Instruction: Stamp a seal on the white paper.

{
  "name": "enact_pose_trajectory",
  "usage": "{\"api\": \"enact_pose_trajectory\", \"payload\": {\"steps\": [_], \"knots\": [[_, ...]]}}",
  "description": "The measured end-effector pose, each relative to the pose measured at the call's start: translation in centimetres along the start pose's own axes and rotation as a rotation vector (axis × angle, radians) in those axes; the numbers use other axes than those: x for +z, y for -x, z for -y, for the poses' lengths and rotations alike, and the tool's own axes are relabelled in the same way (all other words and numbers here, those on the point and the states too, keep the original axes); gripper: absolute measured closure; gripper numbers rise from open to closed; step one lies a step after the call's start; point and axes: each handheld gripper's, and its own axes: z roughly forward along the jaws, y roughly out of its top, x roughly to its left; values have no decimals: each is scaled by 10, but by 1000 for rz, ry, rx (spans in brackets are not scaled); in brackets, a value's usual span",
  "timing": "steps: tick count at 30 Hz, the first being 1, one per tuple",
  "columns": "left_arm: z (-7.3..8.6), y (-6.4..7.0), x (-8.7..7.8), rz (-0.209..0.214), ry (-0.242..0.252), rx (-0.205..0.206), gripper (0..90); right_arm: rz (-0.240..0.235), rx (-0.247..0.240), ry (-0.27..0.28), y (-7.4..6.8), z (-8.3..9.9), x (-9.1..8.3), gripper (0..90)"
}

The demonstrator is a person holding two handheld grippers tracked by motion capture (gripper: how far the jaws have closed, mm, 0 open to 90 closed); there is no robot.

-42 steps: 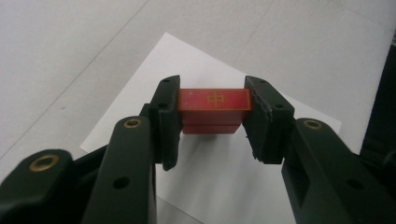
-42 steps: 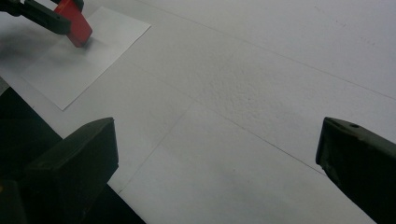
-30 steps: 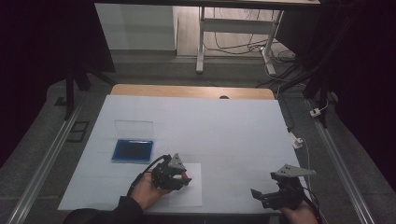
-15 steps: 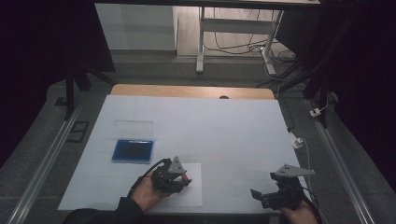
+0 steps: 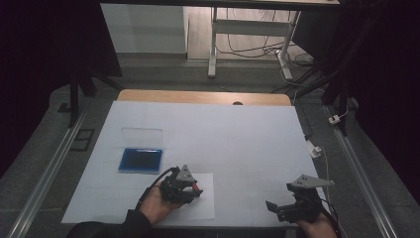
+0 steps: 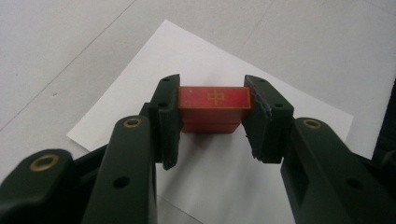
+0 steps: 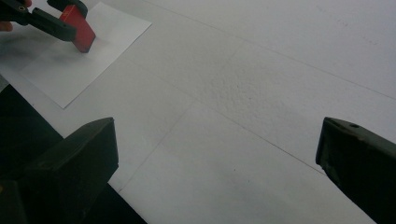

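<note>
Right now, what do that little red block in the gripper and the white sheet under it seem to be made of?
The red block looks like hard plastic or lacquered wood: smooth, slightly glossy faces, crisp edges, a gold sign printed on top. Which of the two, I cannot tell. The white sheet looks like plain matte paper: thin, flat, sharp corners, no shine. The left gripper clamps the block by its sides.
</note>
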Motion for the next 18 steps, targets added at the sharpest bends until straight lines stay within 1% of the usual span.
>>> {"api": "enact_pose_trajectory", "payload": {"steps": [6, 8, 15, 17, 18], "knots": [[-2, 8, 1, -51, -13, 38, 591, -2, -2, -2, 0, 0, 0, 0], [-3, 10, 1, -60, -16, 40, 592, -2, -4, -2, 0, 0, 0, 0], [-1, 2, 0, -10, -9, -5, 590, 1, -3, -4, 0, 0, 0, 0], [-1, 1, 0, -4, -8, -7, 591, 0, 1, -3, 0, 0, 0, 0], [-1, 2, 1, -11, -10, -1, 590, 0, 1, -3, 0, 0, 0, 0]]}}
